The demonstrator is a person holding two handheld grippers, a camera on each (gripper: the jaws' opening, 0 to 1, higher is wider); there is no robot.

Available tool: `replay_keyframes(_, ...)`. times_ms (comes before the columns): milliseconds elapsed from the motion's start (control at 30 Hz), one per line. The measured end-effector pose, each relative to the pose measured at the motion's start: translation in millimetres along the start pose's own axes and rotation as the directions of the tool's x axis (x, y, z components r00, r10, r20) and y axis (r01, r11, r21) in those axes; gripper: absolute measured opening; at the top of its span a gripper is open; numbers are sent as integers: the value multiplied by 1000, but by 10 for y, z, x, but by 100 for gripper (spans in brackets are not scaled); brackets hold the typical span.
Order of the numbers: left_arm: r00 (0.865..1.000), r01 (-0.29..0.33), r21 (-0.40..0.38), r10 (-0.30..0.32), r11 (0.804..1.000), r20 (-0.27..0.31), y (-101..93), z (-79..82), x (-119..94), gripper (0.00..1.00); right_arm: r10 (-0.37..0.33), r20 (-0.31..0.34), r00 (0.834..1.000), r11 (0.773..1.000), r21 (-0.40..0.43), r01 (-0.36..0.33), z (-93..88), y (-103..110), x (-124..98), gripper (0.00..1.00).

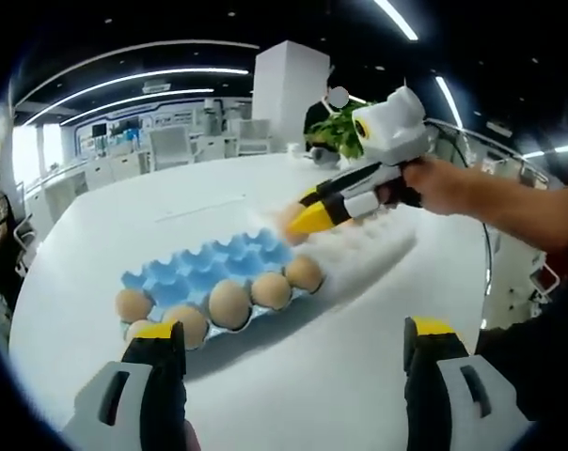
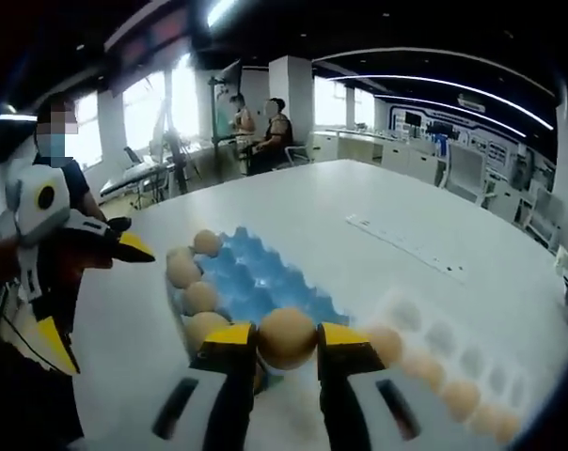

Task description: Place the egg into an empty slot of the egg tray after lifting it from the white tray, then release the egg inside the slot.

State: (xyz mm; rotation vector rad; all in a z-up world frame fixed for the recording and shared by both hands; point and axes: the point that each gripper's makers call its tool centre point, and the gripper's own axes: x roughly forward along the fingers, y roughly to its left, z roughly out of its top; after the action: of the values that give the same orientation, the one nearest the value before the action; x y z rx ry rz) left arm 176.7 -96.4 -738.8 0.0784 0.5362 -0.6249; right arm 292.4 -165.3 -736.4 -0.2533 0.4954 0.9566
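Note:
A brown egg (image 2: 286, 331) sits between the yellow-tipped jaws of my right gripper (image 2: 286, 340), which is shut on it. The left gripper view has that right gripper (image 1: 308, 218) with the egg (image 1: 286, 224) hanging just above the seam between the blue egg tray (image 1: 223, 258) and the white tray (image 1: 364, 246). Several eggs fill the blue tray's near row (image 1: 229, 303); its far slots are bare. My left gripper (image 1: 295, 329) hovers open over the table in front of the blue tray (image 2: 256, 282). More eggs lie in the white tray (image 2: 434, 334).
Both trays rest on a large white round table (image 1: 359, 357). A thin white strip (image 2: 406, 246) lies on it beyond the trays. A potted plant (image 1: 336, 132) stands at the far edge. Two people (image 2: 265, 132) sit in the background near desks and chairs.

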Motion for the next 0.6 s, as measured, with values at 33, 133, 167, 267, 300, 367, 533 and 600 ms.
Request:
replay_keyframes(33,1000,-2,1,2,1000,0,6,1,0,98,4,2,1000,1000,-3,-4,12,13,16,26)
replay_keyframes(133,1000,-5,1,5,1000,1,15,3,1,98,15,9,1000,1000,-15,-15,49,64,85,26)
replay_keyframes(167,1000,-9,1,9,1000,1,24,5,0,99,22,7,1000,1000,-19,-22,50,84,109,26)
replay_keyframes(267,999,-32,-11,32,999,14,82,25,-14,99,30,5,1000,998,-50,-30,75,129,177,26)
replay_keyframes(300,999,-36,-21,37,999,19,101,29,-21,99,33,7,999,998,-50,-32,84,134,188,26)
replay_keyframes(367,999,-44,-34,45,998,25,138,21,-32,99,42,12,999,998,-51,-41,109,148,218,26)
replay_keyframes(533,998,-53,-48,54,997,24,179,-16,-48,99,59,17,998,995,-78,-58,172,213,314,26)
replay_keyframes(600,998,-57,-55,59,997,25,197,-19,-50,99,72,19,997,993,-99,-69,206,262,364,26)
